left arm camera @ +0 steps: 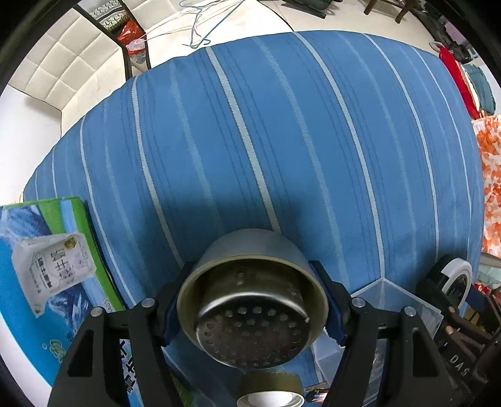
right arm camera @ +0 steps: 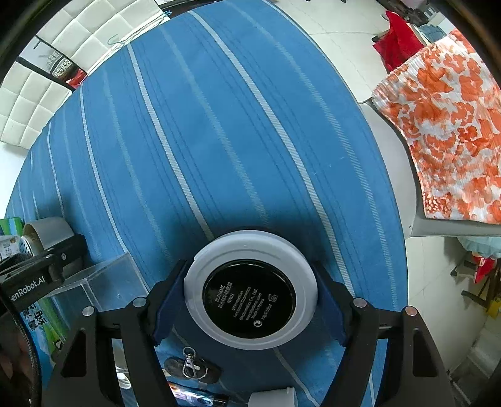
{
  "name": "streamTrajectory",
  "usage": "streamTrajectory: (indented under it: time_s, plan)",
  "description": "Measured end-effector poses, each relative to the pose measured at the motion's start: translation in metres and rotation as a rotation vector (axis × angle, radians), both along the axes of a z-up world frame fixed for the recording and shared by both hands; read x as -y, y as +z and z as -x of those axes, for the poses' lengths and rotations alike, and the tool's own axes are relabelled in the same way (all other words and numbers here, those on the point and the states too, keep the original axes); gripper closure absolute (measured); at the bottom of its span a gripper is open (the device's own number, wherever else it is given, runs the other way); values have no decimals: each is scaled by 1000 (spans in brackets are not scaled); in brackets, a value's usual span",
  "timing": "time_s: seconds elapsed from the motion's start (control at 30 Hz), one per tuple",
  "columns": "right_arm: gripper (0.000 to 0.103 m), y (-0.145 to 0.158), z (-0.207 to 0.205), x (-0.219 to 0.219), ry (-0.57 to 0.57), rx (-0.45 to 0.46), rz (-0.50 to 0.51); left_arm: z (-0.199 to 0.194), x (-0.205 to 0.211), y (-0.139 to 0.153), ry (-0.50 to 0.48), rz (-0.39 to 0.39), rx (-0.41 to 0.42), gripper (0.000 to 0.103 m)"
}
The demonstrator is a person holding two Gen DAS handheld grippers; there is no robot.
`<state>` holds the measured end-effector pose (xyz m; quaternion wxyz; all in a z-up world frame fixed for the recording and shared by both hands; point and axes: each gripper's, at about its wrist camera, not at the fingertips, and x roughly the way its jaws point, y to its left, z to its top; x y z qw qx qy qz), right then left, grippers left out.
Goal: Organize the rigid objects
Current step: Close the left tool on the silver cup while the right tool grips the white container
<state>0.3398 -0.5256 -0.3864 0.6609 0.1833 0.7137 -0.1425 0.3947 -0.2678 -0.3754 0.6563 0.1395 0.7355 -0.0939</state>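
Down at the bottom edge of the left wrist view sits a tape roll [left arm camera: 271,389], brown with a white core, resting on the blue striped bedspread [left arm camera: 281,141]. That bedspread fills nearly the whole view; beyond it there is pale floor, a cream quilted panel [left arm camera: 59,65] at upper left and some wire hangers [left arm camera: 203,25] lying at the top. A blue-and-green printed carton [left arm camera: 40,275] lies at the left, a clear plastic box [left arm camera: 394,300] at the right. The left claw [left arm camera: 253,303] points down at the bed and pinches a metal cup [left arm camera: 250,297] by its sides, blue pads pressed against the wall; a perforated strainer insert sits inside the cup.

Over to the right wrist view: a key clip on a dark tag [right arm camera: 191,366] lies nearest, on the same striped cover. An orange-and-white patterned cloth [right arm camera: 444,141] hangs over a chair at the right, above pale floor tiles. The right claw [right arm camera: 250,291] has a round white-rimmed compact [right arm camera: 250,289], black label facing up, between its blue pads; both pads meet its rim. At the far left the other claw with its cup shows beside the clear box.
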Motion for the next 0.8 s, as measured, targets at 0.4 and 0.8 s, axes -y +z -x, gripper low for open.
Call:
streamTrajectory:
  time_s: [0.4, 0.8]
  plan:
    - [26, 13, 14, 6, -5, 26, 15, 14, -4, 35, 2, 9, 72, 34]
    - [26, 67, 11, -10, 38, 104, 42, 34, -14, 95, 32, 80, 137, 34]
